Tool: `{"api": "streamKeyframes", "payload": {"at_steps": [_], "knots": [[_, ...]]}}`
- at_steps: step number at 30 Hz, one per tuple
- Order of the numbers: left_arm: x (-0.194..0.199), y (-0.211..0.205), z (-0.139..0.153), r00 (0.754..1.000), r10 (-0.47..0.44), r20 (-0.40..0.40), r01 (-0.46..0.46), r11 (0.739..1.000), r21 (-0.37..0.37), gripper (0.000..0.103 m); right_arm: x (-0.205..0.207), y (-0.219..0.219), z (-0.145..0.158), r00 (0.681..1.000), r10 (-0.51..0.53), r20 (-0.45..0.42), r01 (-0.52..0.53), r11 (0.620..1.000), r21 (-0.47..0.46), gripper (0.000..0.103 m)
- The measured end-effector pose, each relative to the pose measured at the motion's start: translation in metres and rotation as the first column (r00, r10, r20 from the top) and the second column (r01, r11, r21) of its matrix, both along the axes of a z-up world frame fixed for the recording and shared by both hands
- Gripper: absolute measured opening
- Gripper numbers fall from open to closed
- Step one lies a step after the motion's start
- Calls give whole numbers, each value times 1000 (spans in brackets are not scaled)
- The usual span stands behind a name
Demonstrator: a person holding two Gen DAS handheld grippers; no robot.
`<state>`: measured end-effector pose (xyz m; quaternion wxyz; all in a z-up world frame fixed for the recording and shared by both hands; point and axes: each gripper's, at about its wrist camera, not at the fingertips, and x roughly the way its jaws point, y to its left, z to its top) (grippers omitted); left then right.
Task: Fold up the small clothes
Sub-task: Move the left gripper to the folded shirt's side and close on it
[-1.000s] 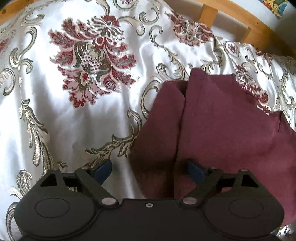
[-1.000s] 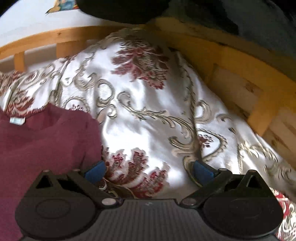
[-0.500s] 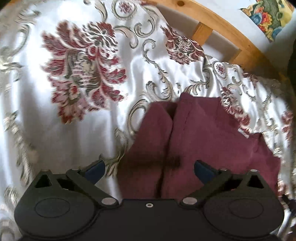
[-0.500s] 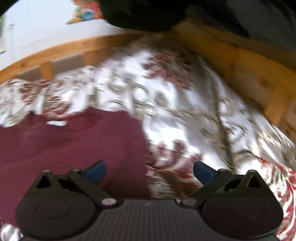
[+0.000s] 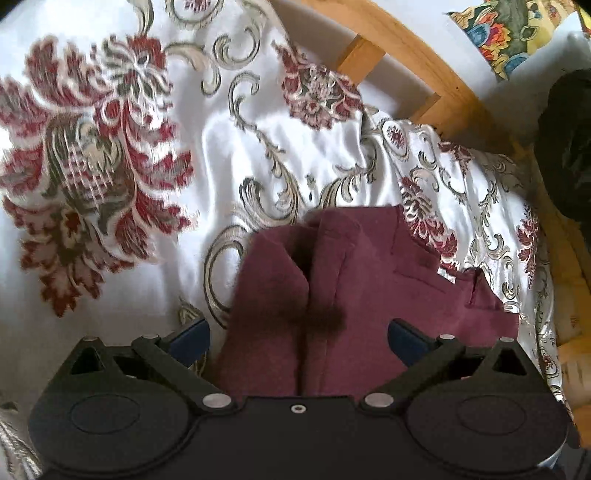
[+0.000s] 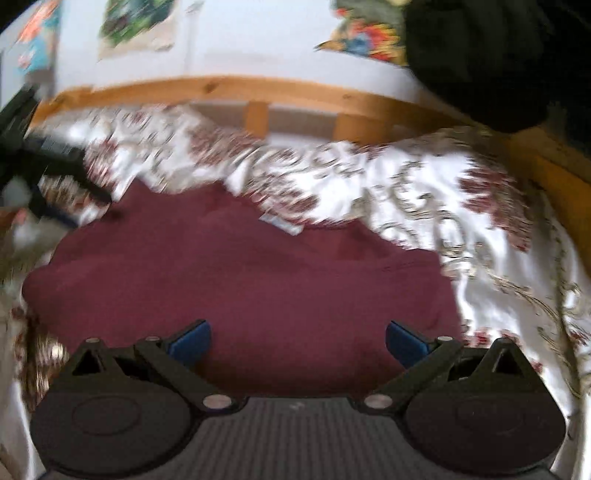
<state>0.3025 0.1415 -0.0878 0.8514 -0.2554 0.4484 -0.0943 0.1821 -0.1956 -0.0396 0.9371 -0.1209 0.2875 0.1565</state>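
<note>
Maroon garment — bedspread around

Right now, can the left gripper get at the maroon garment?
Probably yes. The left gripper is open, the maroon garment lies flat on the bedspread directly ahead, and nothing sits between them.

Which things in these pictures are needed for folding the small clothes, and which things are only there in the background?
For the job:
- maroon garment, lying partly folded on the bedspread
- left gripper, open above it
- right gripper, open above it

Only lying about:
- floral bedspread
- wooden bed frame
- colourful pictures on the wall
- dark object at the bed's edge
</note>
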Motion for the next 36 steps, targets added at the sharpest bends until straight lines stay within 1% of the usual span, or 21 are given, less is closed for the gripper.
{"api": "streamKeyframes", "payload": {"at_steps": [2, 3, 4, 6, 8, 12, 17, 20, 23, 26, 27, 29, 31, 32, 34, 36], "knots": [[3, -2, -9, 998, -16, -60, 16, 1000, 1, 102, 2, 10, -13, 999, 30, -21, -32, 998, -57, 103], [5, -3, -16, 993, -21, -113, 22, 1000, 5, 102, 4, 14, -19, 999, 37, -30, -39, 996, -76, 103], [5, -4, -19, 991, -27, -128, 28, 1000, 6, 102, 6, 16, -23, 999, 38, -38, -41, 996, -81, 103], [2, -7, -16, 993, -46, -112, 49, 998, 29, 102, 7, 14, -25, 998, 32, -48, -35, 997, -65, 103], [1, -9, -16, 992, -51, -115, 56, 998, 40, 102, 9, 12, -25, 998, 31, -62, -34, 998, -48, 103], [-1, -10, -16, 992, -50, -115, 56, 997, 46, 102, 10, 7, -28, 997, 22, -72, -24, 1000, -20, 103], [-1, -12, -16, 991, -50, -128, 56, 997, 44, 102, 9, 7, -27, 998, 23, -63, -25, 999, -24, 103], [-2, -11, -16, 988, -58, -141, 63, 998, 28, 102, 10, 5, -27, 997, 23, -67, -24, 1000, -12, 103], [-7, -7, -15, 989, -29, -145, 29, 1000, 0, 100, 11, 4, -29, 997, 16, -76, -16, 1000, 4, 103], [-12, -2, -15, 989, 5, -150, -14, 998, -61, 98, 11, 4, -29, 997, 14, -80, -13, 1000, 6, 103], [-13, -1, -15, 988, 10, -153, -21, 997, -70, 95, 11, 4, -28, 997, 13, -79, -13, 1000, 4, 103], [-14, -3, -16, 988, 15, -151, -24, 998, -57, 88, 11, 5, -28, 997, 13, -79, -13, 1000, -1, 103], [-15, -6, -15, 989, 13, -145, -19, 999, -42, 75, 11, 5, -28, 997, 13, -79, -14, 1000, -5, 103], [-16, -7, -15, 990, 13, -143, -19, 999, -39, 72, 11, 5, -28, 997, 14, -79, -14, 1000, -6, 103], [-17, -10, -14, 990, 11, -139, -16, 999, -39, 59, 12, 6, -28, 997, 14, -80, -15, 1000, -7, 103], [-20, -14, -13, 992, 11, -127, -15, 999, -29, 54, 12, 6, -28, 997, 14, -80, -15, 1000, -7, 103]]}}
